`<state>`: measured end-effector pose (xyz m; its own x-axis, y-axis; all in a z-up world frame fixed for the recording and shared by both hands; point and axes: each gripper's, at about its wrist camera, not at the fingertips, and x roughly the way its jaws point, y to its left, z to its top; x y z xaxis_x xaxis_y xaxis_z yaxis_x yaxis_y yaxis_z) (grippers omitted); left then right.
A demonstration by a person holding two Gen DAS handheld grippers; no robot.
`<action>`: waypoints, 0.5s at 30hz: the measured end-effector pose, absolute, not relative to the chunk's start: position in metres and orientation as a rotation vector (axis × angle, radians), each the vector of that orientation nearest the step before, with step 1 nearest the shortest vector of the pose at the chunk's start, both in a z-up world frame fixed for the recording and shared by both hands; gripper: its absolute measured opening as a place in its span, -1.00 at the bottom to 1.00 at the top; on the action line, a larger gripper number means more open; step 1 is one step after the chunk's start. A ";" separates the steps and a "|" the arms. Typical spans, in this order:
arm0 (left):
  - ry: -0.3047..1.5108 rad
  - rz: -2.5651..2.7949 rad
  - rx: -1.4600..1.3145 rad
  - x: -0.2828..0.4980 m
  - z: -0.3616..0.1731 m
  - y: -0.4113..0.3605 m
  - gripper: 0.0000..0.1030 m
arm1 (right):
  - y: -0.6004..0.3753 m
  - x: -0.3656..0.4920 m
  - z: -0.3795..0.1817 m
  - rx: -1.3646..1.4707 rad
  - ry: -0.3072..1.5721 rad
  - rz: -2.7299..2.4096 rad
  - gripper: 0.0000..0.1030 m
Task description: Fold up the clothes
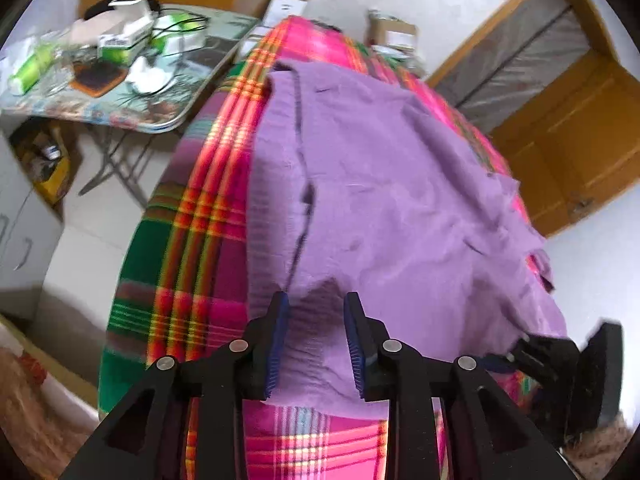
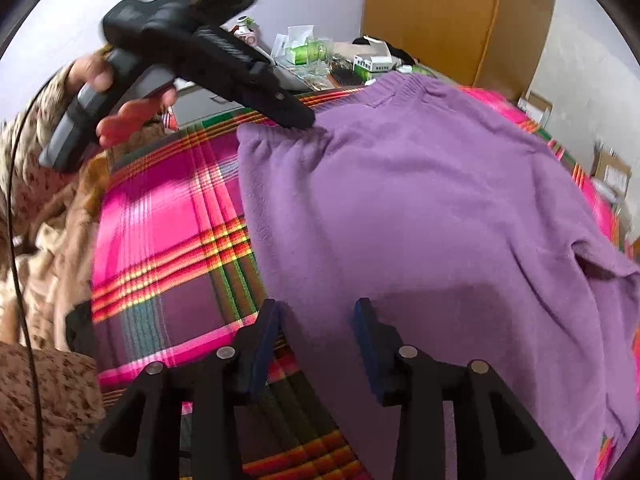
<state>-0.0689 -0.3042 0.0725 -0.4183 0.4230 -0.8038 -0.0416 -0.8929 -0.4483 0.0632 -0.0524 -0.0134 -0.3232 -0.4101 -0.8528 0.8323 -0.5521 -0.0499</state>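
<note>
While its blue-padded jaws stand wide apart, the left gripper (image 1: 316, 344) sits over the near edge of the purple sweater (image 1: 384, 200), cloth showing in the gap between the pads but not pinched. In the right wrist view the same tool's tip rests on the far corner of the sweater, and a hand (image 2: 120, 96) in a flowered sleeve (image 2: 44, 392) holds its grey handle. The right gripper (image 2: 316, 344) is also spread wide, holding nothing, with the sweater's edge running under the gap between its fingers. In the left wrist view it shows at the sweater's right edge, though its tips are hidden there.

The sweater lies spread flat on a plaid blanket (image 1: 192, 240) of pink, green and orange, its ribbed collar (image 2: 404, 88) on the far side in the right wrist view. Beyond the blanket stands a folding table (image 1: 120, 112) crowded with boxes and green packets. A wooden door (image 1: 568, 148) is off to the side.
</note>
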 end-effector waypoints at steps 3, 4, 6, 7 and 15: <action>-0.506 2.377 -1.513 -0.070 0.072 -0.303 -0.43 | -0.052 0.069 -0.013 1.053 0.643 -1.961 -0.22; -0.519 2.368 -1.511 -0.072 0.071 -0.303 -0.43 | -0.052 0.072 -0.013 1.044 0.649 -1.957 -0.22; -0.544 2.350 -1.508 -0.075 0.070 -0.302 -0.43 | -0.054 0.075 -0.014 1.015 0.650 -1.956 -0.22; -0.557 2.341 -1.507 -0.077 0.069 -0.302 -0.43 | -0.054 0.075 -0.014 1.012 0.641 -1.959 -0.22; -0.619 2.241 -1.510 -0.085 0.064 -0.298 -0.36 | -0.054 0.075 -0.015 1.013 0.601 -1.992 -0.19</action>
